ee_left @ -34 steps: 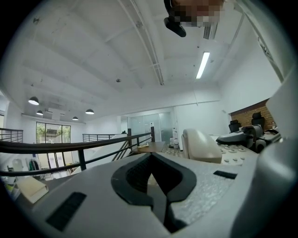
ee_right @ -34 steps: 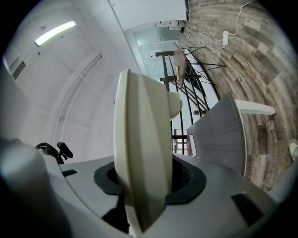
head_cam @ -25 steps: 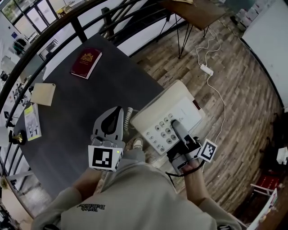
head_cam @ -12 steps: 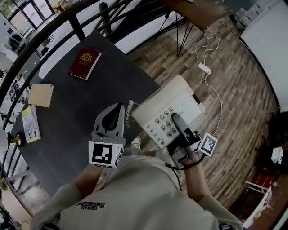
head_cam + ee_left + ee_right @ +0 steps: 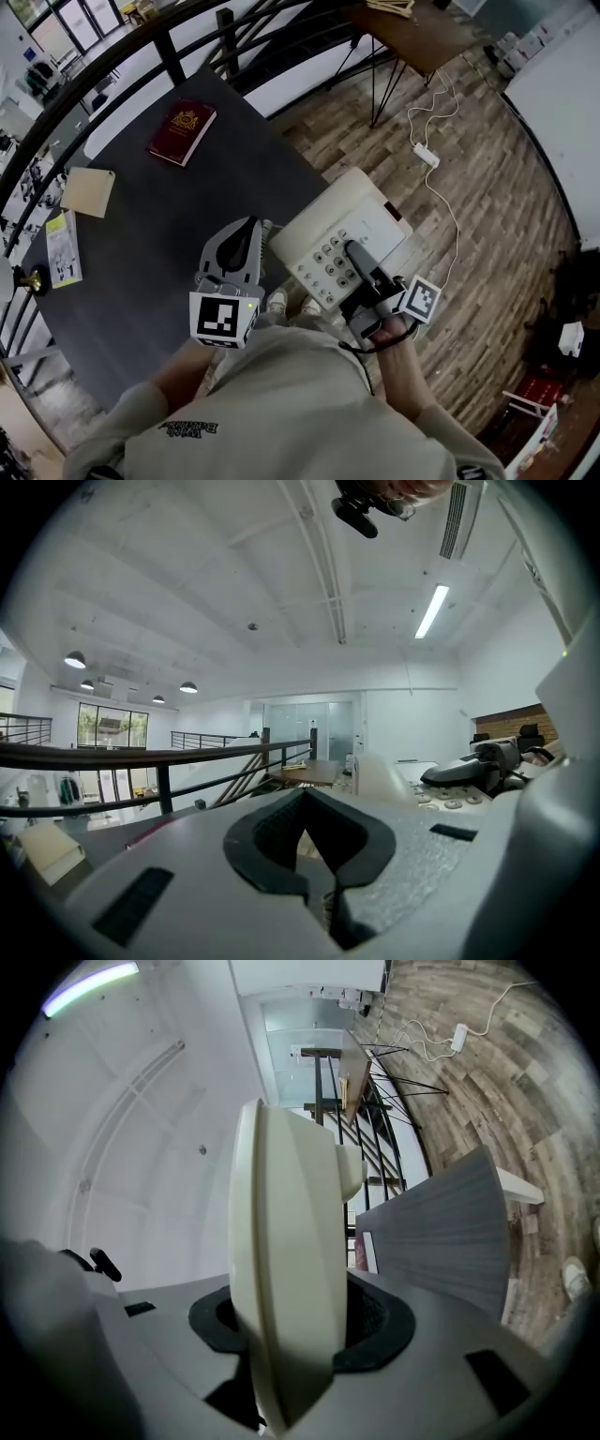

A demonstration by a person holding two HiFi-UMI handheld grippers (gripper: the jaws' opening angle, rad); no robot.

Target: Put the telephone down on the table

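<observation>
Smooth cream plastic telephone; matt dark table; rough wooden floor

Centre of worktop bare; red book upper left, tan pad, leaflet at left edge, railing behind.

Wood plank floor — black railing, white ceiling.

No wording is legible. The red booklet at eleven o'clock carries a gold crest; lettering on the sweatshirt at six o'clock is too blurred.
</observation>
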